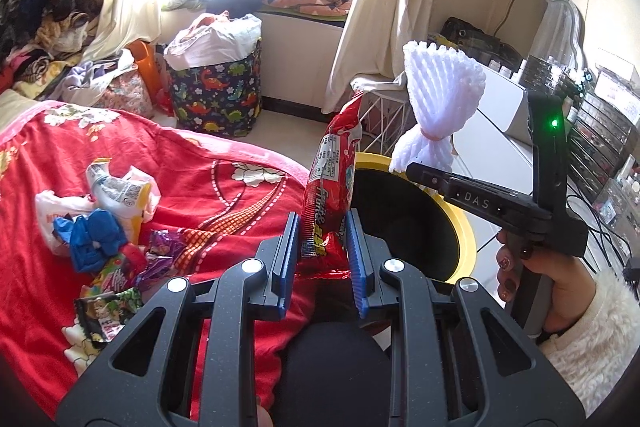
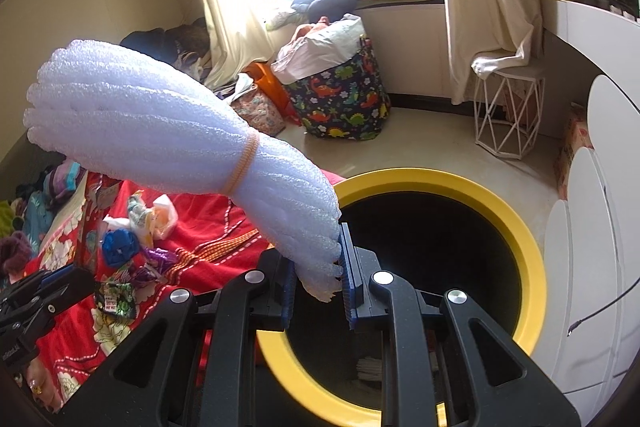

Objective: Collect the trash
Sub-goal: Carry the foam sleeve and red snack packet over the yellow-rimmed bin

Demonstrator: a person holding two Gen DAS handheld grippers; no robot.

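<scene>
In the left wrist view, the left gripper (image 1: 323, 251) is pinching a long red shiny snack wrapper (image 1: 332, 183) between its blue fingers (image 1: 289, 247), and the wrapper is standing up tall just beside the round bin with the yellow rim (image 1: 466, 227). The right gripper (image 1: 420, 173) is showing here too, held by a hand (image 1: 532, 275) in a fluffy white sleeve, and it is carrying a white foam fruit net tied with an orange band (image 1: 440, 99) above the bin. More crumpled wrappers (image 1: 108, 227) are lying on the red flowered bed cover (image 1: 224, 195), waiting for later. In the right wrist view, the right gripper (image 2: 318, 281) is squeezing the bottom end of the foam net (image 2: 168, 131), and the big fluffy end is leaning out to the left, over the bed and not over the hole. The step in hand looks like bringing both pieces to the bin. Next, each piece probably needs to be hanging right over the dark hole before the fingers are letting go, and the foam net may need tipping inward first. The bin is very dark inside, so only something pale at the bottom is showing. The near rim is being hidden behind the gripper.
</scene>
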